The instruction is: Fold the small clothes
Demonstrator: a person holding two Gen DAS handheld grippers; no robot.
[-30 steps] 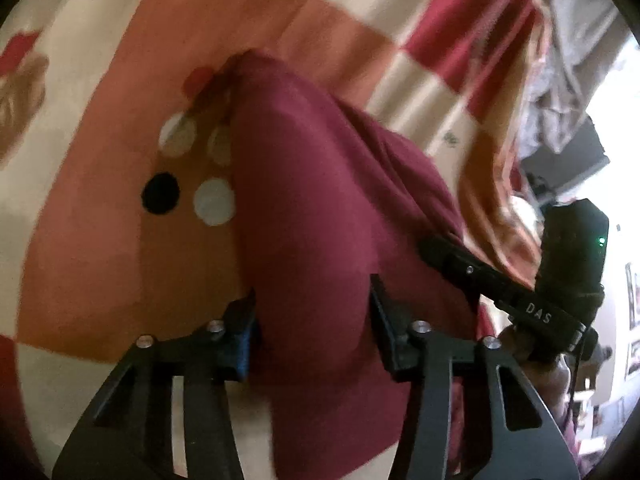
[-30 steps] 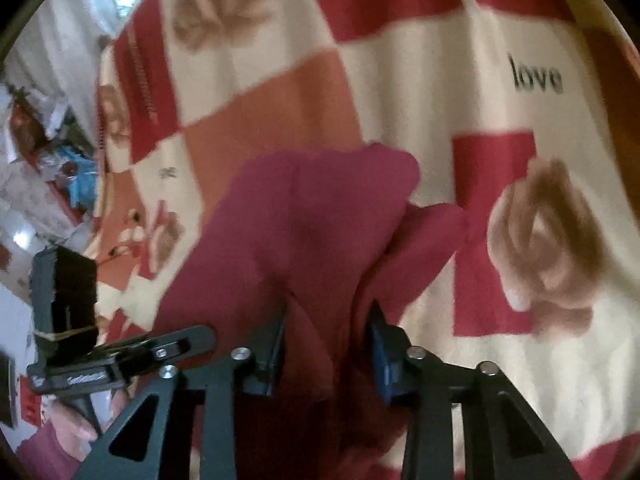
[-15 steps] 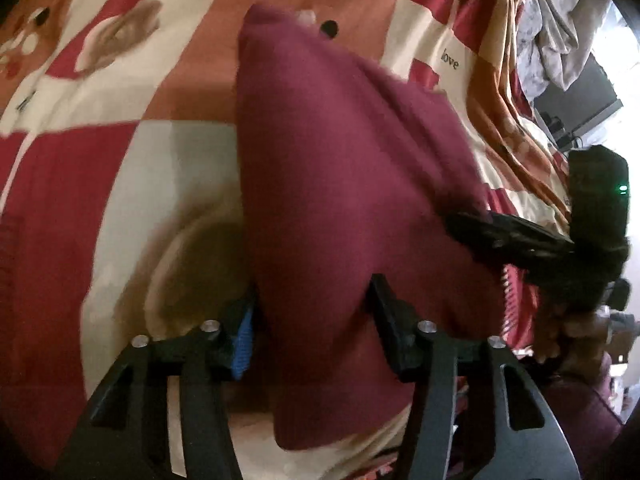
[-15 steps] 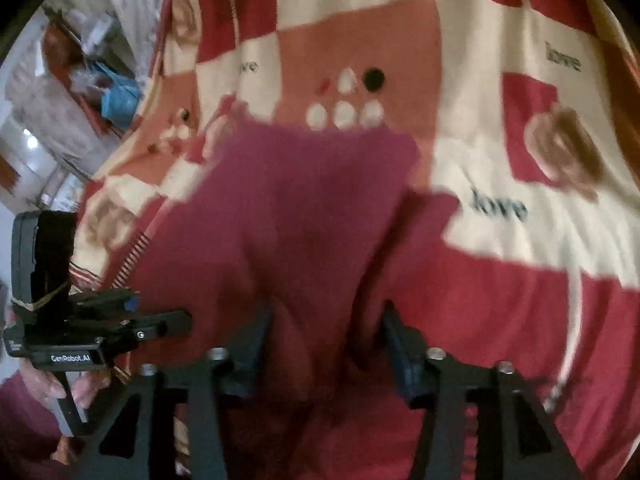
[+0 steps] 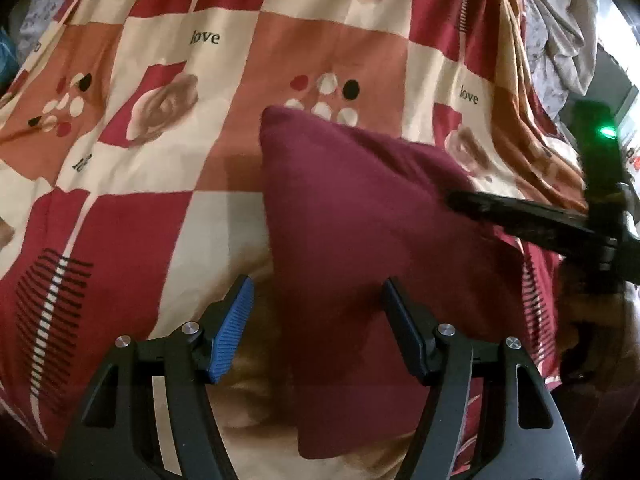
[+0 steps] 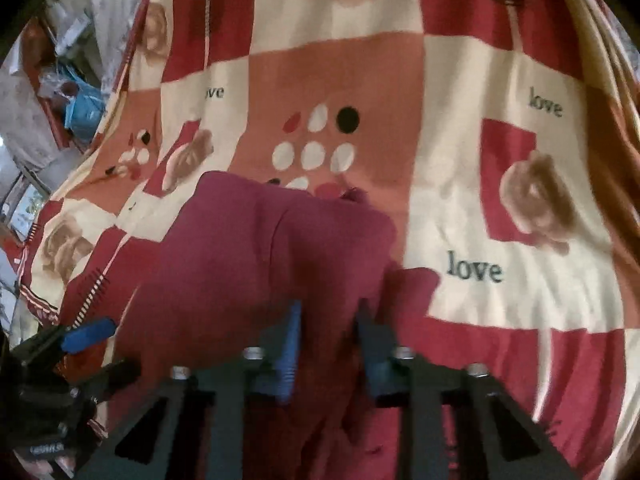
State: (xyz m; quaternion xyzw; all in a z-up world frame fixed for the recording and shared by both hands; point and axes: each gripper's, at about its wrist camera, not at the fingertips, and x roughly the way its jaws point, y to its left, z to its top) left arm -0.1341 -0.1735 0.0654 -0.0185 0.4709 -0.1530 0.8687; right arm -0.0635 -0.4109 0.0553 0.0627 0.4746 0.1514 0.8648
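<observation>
We are mid-fold on a small maroon garment (image 5: pixel 360 240) lying on the patterned bedspread (image 5: pixel 224 232). It sits directly ahead of both tools, spreading forward from between each pair of fingers, its far corner reaching the dotted patch of the print.

Step in hand, as we judge it: set the folded layer down flat and let go without dragging it. To do this well we should finish releasing on the left before pulling that tool back, draw it straight back along its own line so the pads do not catch the edge, and keep the right side low and taut until the layer lies smooth. The cloth is soft and limp; any sideways tug will likely skew the fold or pull the bedspread with it.

Left gripper (image 5: pixel 316 324): jaws are opening and stand fairly wide. The garment lies between them, but the blue pad on the left of the tool is clearly clear of the cloth; the opposite finger is at or just over the fabric edge, and we cannot tell whether it touches. We read no grip here.

Right gripper (image 6: pixel 330 344): jaws are closing, gap narrow, with a bunch of the garment between the fingers. The view is blurred; the pads appear pressed into the fabric, so we read it as pinched.

The other tool shows at each view's outer edge, close alongside.
</observation>
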